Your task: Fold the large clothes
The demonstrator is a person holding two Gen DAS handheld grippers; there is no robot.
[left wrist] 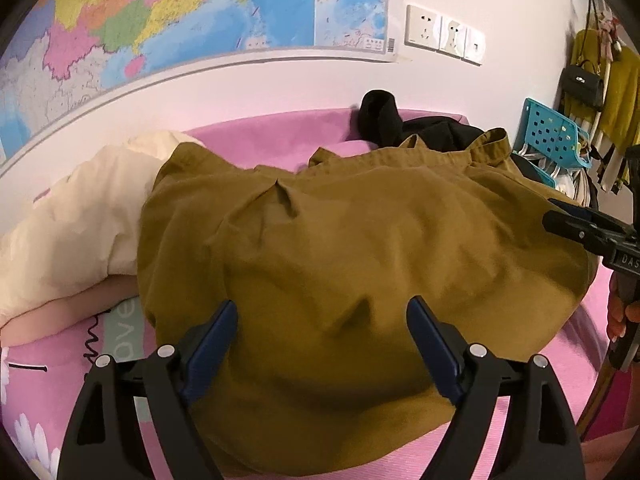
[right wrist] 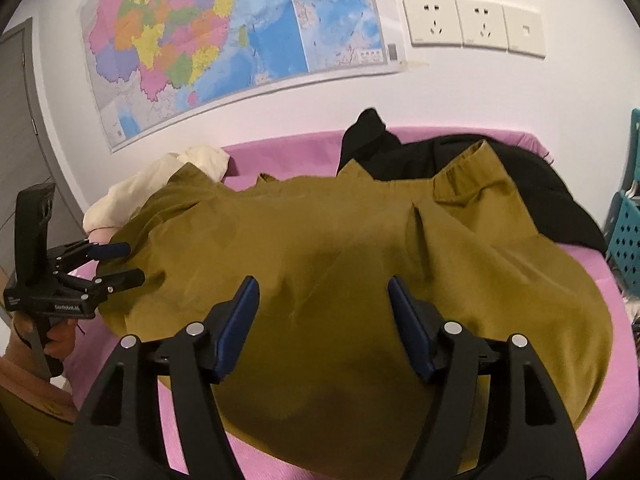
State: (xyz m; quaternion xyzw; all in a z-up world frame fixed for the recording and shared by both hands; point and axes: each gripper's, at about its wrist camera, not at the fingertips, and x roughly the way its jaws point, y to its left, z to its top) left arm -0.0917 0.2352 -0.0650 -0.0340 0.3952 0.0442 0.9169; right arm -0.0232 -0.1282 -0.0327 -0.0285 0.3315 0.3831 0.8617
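Olive garment — pink bed, perhaps — map

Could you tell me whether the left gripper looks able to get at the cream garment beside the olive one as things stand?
Probably yes: the left gripper is open and holds nothing, and the cream garment lies largely uncovered, only its near edge tucked under the olive garment.

Inventory by count:

- Claws: two. Left claw at lower centre of left wrist view; right claw at lower centre of right wrist view.
- Garments on bed: three. One mustard garment at centre; one cream garment at left; one black garment at upper right.
- Wall maps: one, map, upper left.
- Wall plates: three, upper right.
- Blue perforated baskets: at least two, right edge.
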